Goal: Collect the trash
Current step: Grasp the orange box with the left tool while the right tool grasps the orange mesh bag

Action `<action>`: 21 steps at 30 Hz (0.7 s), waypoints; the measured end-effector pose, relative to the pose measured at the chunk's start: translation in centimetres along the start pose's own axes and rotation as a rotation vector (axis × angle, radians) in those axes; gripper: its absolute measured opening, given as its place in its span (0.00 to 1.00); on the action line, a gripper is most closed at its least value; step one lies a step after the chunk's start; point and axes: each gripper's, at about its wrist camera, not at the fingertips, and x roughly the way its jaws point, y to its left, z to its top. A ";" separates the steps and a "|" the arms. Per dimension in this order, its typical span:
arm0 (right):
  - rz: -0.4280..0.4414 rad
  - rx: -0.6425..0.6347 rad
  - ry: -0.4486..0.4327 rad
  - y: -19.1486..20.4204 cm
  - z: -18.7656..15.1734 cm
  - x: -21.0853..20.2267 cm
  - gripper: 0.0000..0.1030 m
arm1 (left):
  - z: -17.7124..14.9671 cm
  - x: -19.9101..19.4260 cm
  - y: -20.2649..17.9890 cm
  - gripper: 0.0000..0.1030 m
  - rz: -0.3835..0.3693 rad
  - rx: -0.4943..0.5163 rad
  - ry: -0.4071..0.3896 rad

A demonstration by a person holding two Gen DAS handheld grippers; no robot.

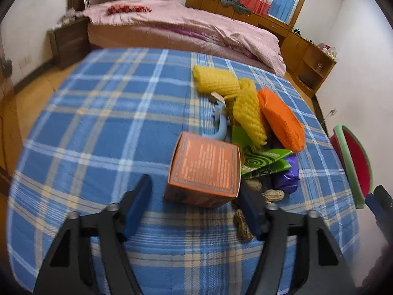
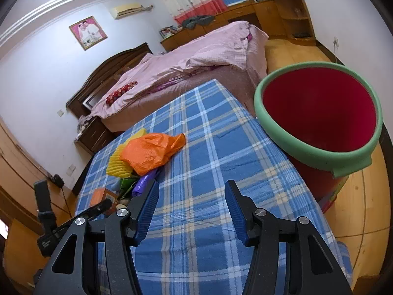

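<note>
A pile of trash lies on the blue plaid tablecloth (image 1: 98,113). Nearest in the left wrist view is an orange carton box (image 1: 206,169). Behind it lie a green spiral-print wrapper (image 1: 260,159), a purple bag (image 1: 287,179), yellow foam nets (image 1: 245,108), an orange plastic bag (image 1: 282,120) and peanut shells (image 1: 272,194). My left gripper (image 1: 196,191) is open and straddles the box; its left finger stands clear of the box. My right gripper (image 2: 191,194) is open over bare cloth, with the orange plastic bag (image 2: 149,152) ahead on the left. A red bin with a green rim (image 2: 277,132) stands beside the table.
The table's edge (image 2: 292,167) runs along the bin, above a wooden floor (image 2: 363,204). Behind the table are a bed with a pink cover (image 1: 196,22), a dark nightstand (image 1: 68,41) and wooden cabinets (image 1: 307,51). A light blue object (image 1: 221,125) lies in the pile.
</note>
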 end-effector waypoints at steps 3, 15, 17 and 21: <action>-0.002 -0.019 0.004 0.4 0.3 0.3 0.55 | 0.0 -0.1 0.4 0.53 -0.038 -0.019 -0.011; 0.059 -0.048 0.080 3.5 2.0 4.0 0.57 | 4.0 -0.2 2.5 0.53 -0.035 -0.041 -0.079; 0.061 -0.063 0.091 4.1 2.3 5.0 0.64 | 4.8 0.1 2.8 0.53 -0.021 -0.037 -0.102; 0.068 -0.096 0.110 5.5 2.9 7.2 0.69 | 5.9 0.9 3.7 0.53 -0.021 -0.060 -0.124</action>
